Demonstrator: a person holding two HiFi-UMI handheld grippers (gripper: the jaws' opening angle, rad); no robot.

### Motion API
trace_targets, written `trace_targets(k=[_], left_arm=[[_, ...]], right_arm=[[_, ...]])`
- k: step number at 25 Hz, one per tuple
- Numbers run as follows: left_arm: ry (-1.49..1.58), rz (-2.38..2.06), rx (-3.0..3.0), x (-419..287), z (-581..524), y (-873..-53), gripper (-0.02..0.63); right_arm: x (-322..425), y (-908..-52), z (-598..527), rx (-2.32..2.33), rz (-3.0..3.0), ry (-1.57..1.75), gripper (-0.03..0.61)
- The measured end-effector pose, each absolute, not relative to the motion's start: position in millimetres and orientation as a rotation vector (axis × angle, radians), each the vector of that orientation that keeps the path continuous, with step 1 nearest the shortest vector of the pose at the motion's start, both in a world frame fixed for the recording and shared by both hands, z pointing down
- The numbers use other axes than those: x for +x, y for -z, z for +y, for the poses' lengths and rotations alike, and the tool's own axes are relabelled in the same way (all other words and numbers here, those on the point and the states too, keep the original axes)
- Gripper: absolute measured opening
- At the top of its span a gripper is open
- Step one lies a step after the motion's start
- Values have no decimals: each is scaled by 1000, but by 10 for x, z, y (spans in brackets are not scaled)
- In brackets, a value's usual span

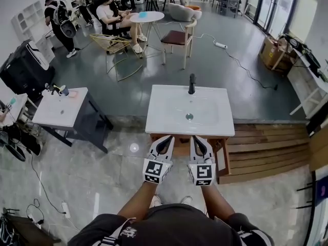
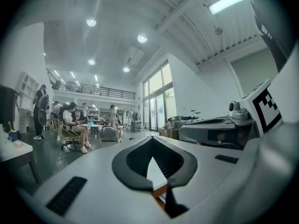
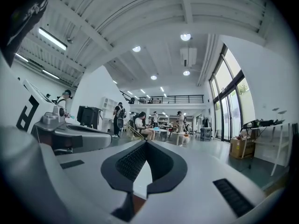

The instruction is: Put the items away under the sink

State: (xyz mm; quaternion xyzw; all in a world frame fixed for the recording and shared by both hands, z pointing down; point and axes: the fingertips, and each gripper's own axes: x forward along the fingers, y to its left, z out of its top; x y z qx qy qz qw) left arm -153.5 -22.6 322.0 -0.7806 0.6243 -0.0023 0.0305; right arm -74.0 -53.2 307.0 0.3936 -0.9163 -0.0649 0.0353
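Both tools are closing on nothing. The left tool (image 1: 165, 143) and the right tool (image 1: 201, 143) are sitting side by side at lower centre of the head view, each with its jaws shut tip to tip. Each tool's own view shows only a sliver of white sink through the gap behind the tips.

Just beyond the tips, the sink (image 1: 169, 114) is lying bare, with a tap (image 1: 191, 83) at its far edge. Its wooden cupboard (image 1: 221, 159) is showing only as a strip below the rim, and the sink is hiding the inside.

No items are showing on the sink or in either tool. I judge this fits two stages: items waiting elsewhere to be fetched, or items lying inside the cupboard. The pictures are not settling which, so no next move can be named.

By count there are two tools, one sink, one tap and one cupboard. At left of the frame, one more white table (image 1: 51, 114) is carrying small things (image 1: 60, 90) too small to name.
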Motion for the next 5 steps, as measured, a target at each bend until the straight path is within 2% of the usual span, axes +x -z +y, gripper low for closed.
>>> trace_targets(k=[5], left_arm=[[26,1912,-2394,-1328,-108,-3328,6]], right_arm=[[-538,-3154,-422,1223,-2836,207,23]])
